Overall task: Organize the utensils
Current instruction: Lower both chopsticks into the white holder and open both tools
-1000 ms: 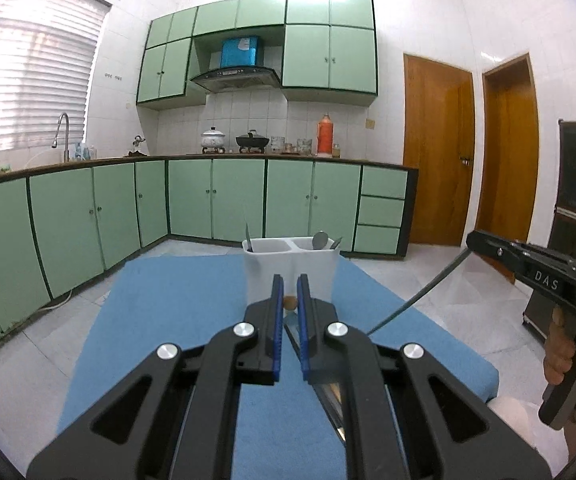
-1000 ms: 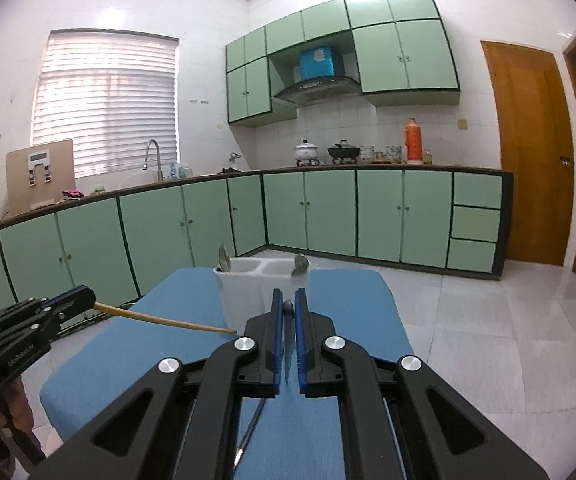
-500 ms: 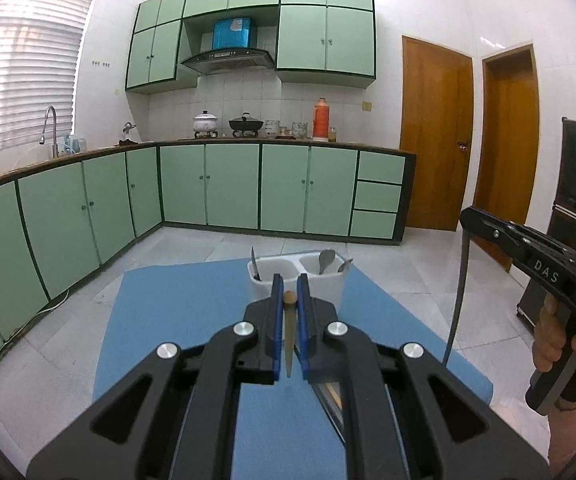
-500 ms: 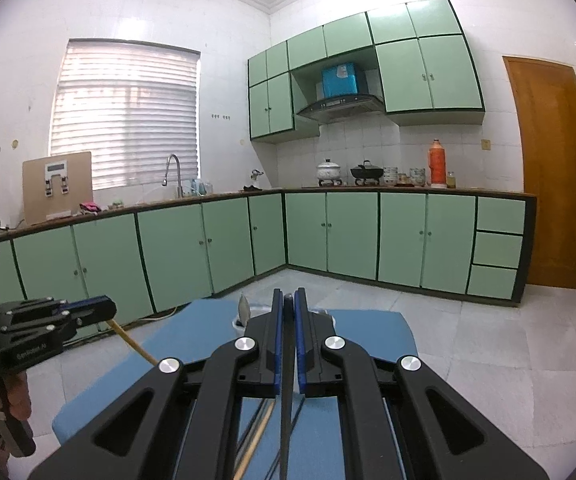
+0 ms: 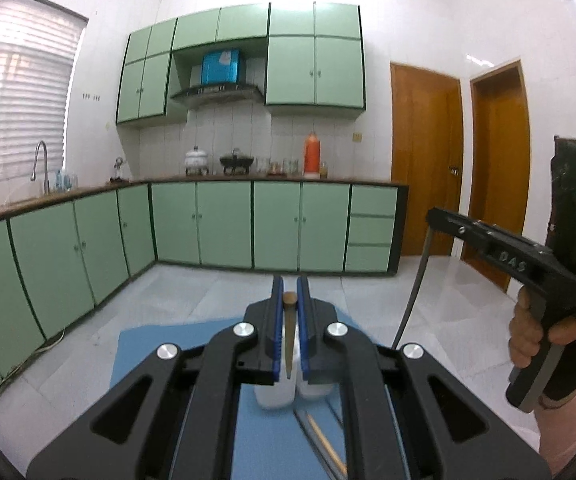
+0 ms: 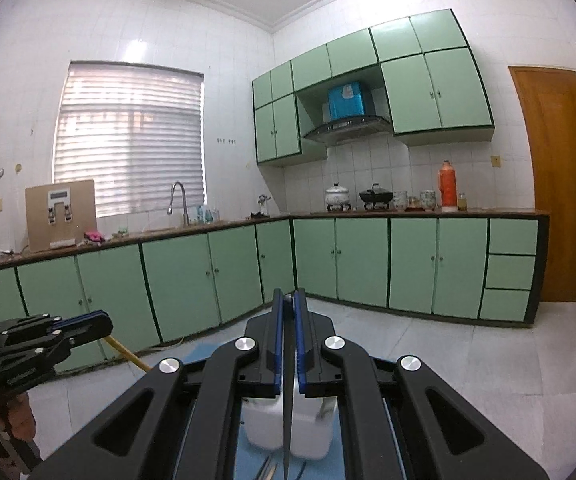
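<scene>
My left gripper (image 5: pixel 289 300) is shut on a wooden chopstick (image 5: pixel 289 336) that hangs down between its blue pads. Under it stands the white two-part utensil holder (image 5: pixel 276 394), mostly hidden by the jaws. My right gripper (image 6: pixel 288 300) is shut on a thin dark chopstick (image 6: pixel 286 400), which hangs in front of the holder (image 6: pixel 264 424). In the left wrist view the right gripper (image 5: pixel 431 216) is at the right with its grey chopstick (image 5: pixel 415 284) dangling. In the right wrist view the left gripper (image 6: pixel 104 322) is at the left, holding the wooden chopstick (image 6: pixel 128 354).
The holder stands on a blue-covered table (image 5: pixel 148 344). More chopsticks (image 5: pixel 323 436) lie on the cover near me. Green kitchen cabinets (image 5: pixel 224 224) line the far walls across a tiled floor. A hand (image 5: pixel 527 332) grips the right tool's handle.
Both grippers have risen with their chopsticks. The holder has dropped low in both views and is now partly hidden under the jaws. The chopsticks swung from slanting to hanging down.
</scene>
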A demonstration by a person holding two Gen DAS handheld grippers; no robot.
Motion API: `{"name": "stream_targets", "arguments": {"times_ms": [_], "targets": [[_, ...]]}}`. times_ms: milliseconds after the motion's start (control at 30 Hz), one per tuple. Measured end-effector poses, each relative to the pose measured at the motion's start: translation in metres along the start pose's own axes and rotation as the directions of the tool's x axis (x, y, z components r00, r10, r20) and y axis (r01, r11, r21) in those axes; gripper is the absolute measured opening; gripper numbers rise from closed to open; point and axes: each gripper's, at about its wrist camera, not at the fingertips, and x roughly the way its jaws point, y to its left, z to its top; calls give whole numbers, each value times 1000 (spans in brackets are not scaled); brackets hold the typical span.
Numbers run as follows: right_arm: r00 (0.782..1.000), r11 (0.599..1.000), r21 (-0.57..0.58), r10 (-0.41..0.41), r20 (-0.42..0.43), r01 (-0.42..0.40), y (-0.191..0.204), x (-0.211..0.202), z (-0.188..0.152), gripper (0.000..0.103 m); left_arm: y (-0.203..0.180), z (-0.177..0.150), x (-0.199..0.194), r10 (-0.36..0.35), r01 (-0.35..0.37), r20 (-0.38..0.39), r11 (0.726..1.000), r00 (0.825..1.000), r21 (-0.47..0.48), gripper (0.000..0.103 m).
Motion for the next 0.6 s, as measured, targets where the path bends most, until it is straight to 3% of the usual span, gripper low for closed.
{"name": "stream_targets", "arguments": {"times_ms": [333,600], "targets": [[998,999,-14,-32,51,33,-2,60,43,5,1,28,70,27,-27,-8,999,1000,19,6],[998,998,-8,-58,8,58,-15,124,28,5,14,20,114,5,-4,-90,1000,996,5,6]]}}
